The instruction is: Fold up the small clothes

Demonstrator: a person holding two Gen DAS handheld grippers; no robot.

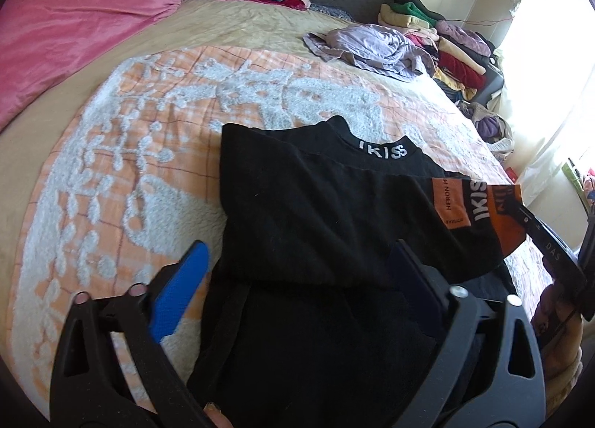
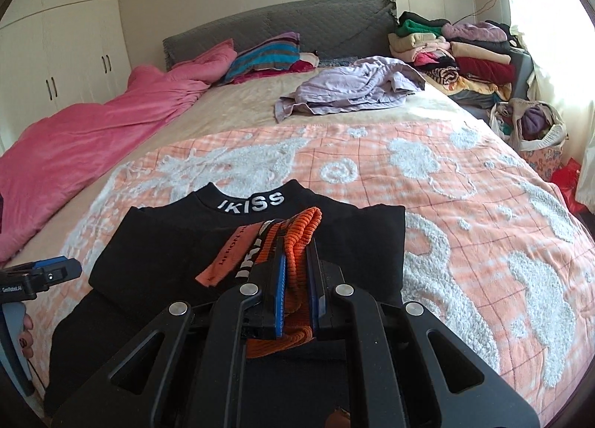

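The black top (image 2: 238, 260) lies low centre of frame on the bed (image 2: 465, 182), collar away. The right claw (image 2: 295, 279) is clamped on its orange cuff (image 2: 297, 242), carrying the sleeve across the body, probably for a fold. The left claw (image 1: 297, 286) gapes wide, straddling the fabric, holding nothing. At right, a basket (image 2: 539, 152) holds purple clothes.

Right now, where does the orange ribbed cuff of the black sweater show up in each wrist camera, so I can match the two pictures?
Left wrist view: the orange ribbed cuff sits at the right edge, folded across the black sweater, with the right gripper reaching it.
Right wrist view: the cuff is at centre, pinched between the right gripper's blue pads.
Shared landmark: the white IKISS lettering on the collar.
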